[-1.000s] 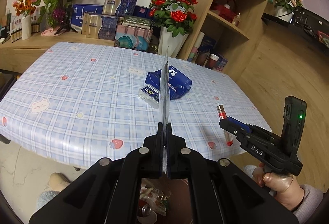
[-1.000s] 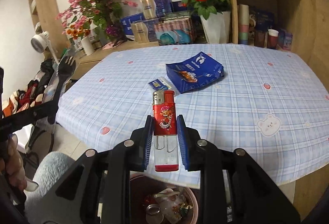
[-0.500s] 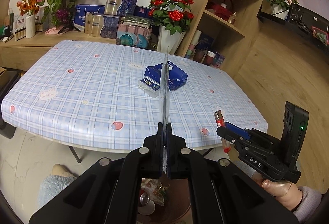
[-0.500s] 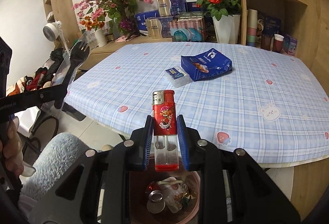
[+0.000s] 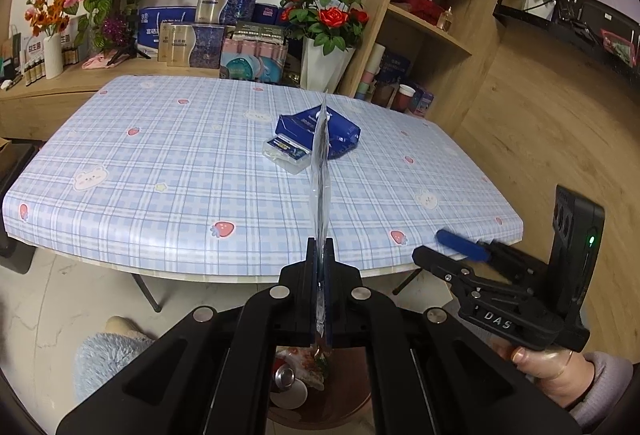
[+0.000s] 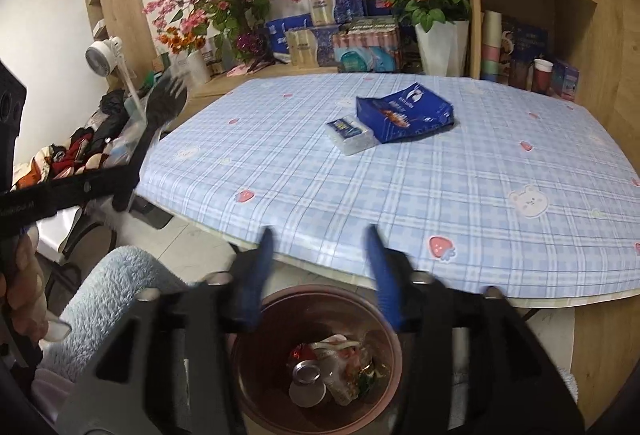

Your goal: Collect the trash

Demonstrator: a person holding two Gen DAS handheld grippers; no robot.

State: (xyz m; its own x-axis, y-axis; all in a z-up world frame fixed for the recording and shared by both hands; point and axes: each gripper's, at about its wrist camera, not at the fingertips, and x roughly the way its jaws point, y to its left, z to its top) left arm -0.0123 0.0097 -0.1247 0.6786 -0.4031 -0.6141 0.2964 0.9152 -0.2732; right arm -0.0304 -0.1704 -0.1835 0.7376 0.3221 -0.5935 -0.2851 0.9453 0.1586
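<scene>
My left gripper (image 5: 319, 247) is shut on a clear plastic wrapper (image 5: 320, 171) that stands edge-on and upright. The right wrist view shows a black fork (image 6: 160, 103) inside that wrapper. My right gripper (image 6: 319, 231) hangs over a brown trash bin (image 6: 320, 291). Its blurred blue jaws are opening and nothing is between them. The bin holds a can, a lid and crumpled wrappers. On the checked table (image 5: 168, 171) lie a blue snack bag (image 6: 404, 113) and a small clear box (image 6: 348, 133) with a blue label. The right gripper (image 5: 430, 245) also shows at the table's near corner.
The bin stands on the floor just in front of the table's near edge (image 6: 440, 287). Flower vases and boxes line the counter (image 5: 132, 65) behind the table. Wooden shelves (image 5: 432, 23) stand at the right. A fluffy blue slipper (image 5: 104, 363) is by the bin.
The right jaws have sprung apart and the red lighter they held is gone from between them. Both grippers have drawn back from the table, and more of the bin shows below.
</scene>
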